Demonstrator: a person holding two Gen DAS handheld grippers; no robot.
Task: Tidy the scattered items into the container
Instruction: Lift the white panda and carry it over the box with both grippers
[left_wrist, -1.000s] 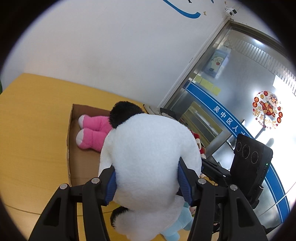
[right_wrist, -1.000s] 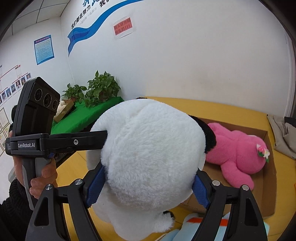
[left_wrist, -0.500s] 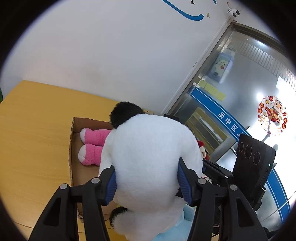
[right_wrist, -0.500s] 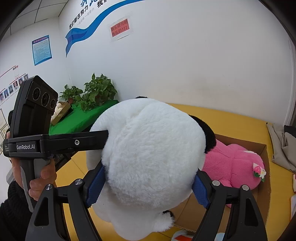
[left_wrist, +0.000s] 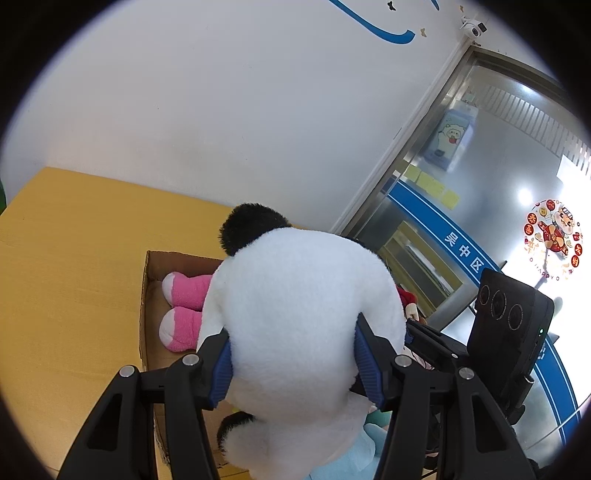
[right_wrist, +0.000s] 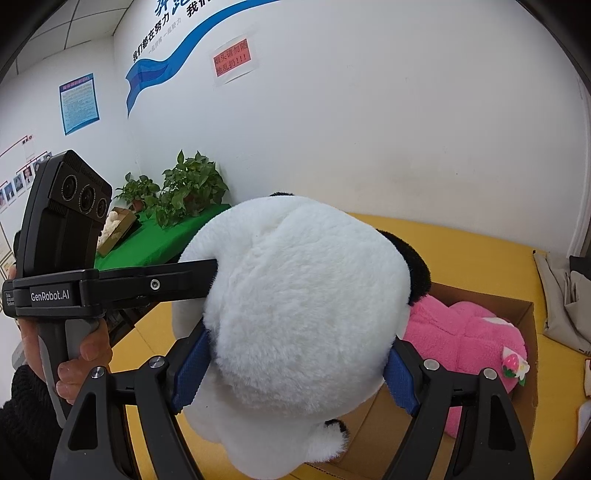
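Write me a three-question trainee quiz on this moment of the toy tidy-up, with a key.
1. True or false: only the right gripper is clamped on the panda plush.
2. Which toy already lies in the cardboard box? A) a pink plush B) a yellow duck C) a toy car
3. Fill in: the table under the box is ____ in colour.

Key:
1. False; the left gripper is clamped on it too.
2. A, the pink plush.
3. Yellow.
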